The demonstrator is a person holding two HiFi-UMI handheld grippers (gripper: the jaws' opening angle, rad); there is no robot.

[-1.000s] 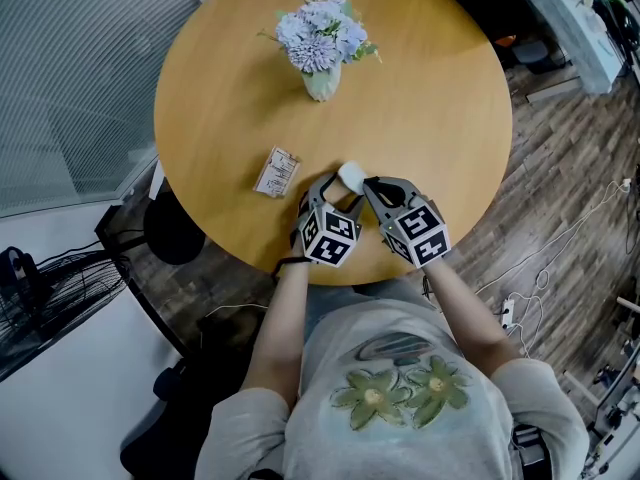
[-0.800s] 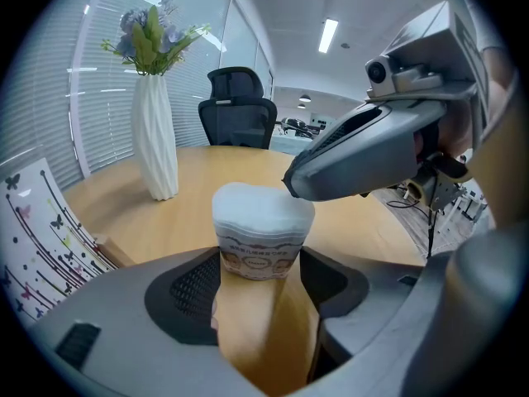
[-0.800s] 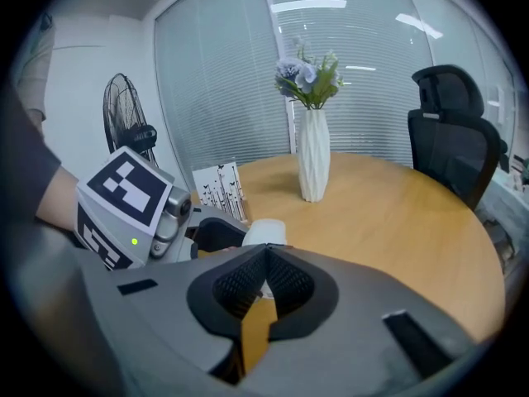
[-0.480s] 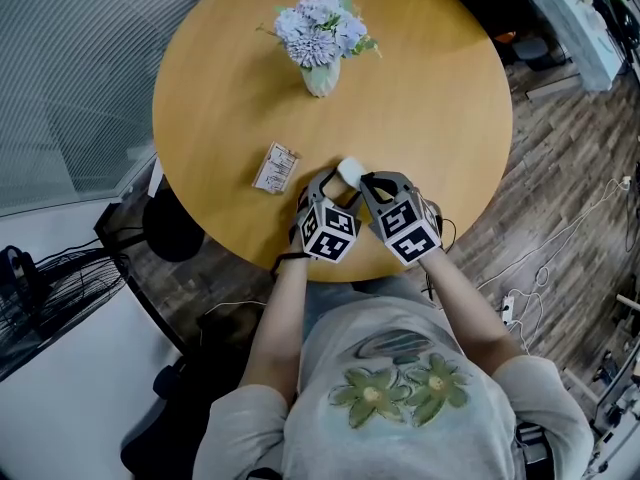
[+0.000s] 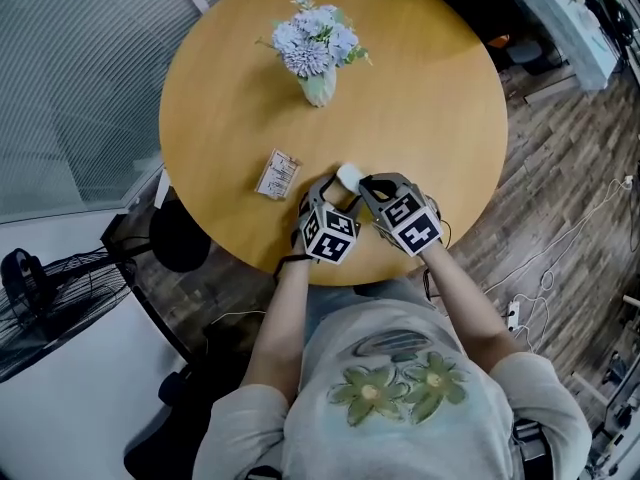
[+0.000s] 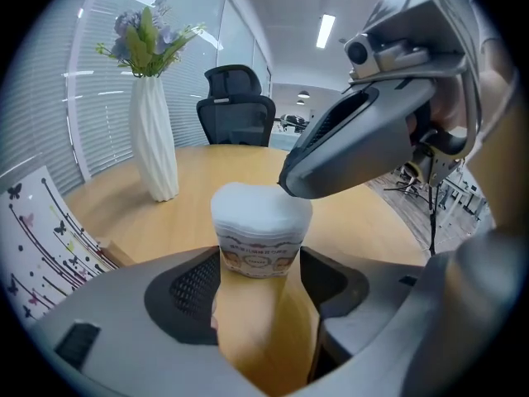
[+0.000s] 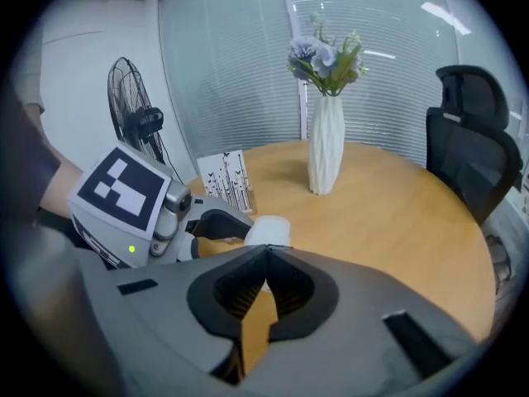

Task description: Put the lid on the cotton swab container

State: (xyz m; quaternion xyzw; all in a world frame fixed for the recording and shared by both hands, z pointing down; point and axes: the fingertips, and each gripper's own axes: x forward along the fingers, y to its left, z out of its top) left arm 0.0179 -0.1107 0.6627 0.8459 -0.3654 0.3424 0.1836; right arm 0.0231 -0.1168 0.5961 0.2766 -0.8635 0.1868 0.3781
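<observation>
The cotton swab container (image 5: 349,176), a small white tub with a printed label and a white lid on top, stands near the table's front edge. My left gripper (image 5: 338,192) is shut on its sides; in the left gripper view the tub (image 6: 260,230) sits between the dark pads (image 6: 194,284). My right gripper (image 5: 365,182) is shut with nothing between its jaws. Its tip (image 6: 285,182) rests against the right top edge of the lid. In the right gripper view the tub (image 7: 269,231) shows just past the closed tips (image 7: 266,251).
A white vase of pale flowers (image 5: 318,53) stands at the far side of the round wooden table (image 5: 430,98). A small printed card pack (image 5: 277,172) lies left of the grippers. A fan (image 5: 50,298) and cables are on the floor beside the table.
The right gripper has edged slightly left and closer over the container's top. The left gripper keeps its hold in the same place.
</observation>
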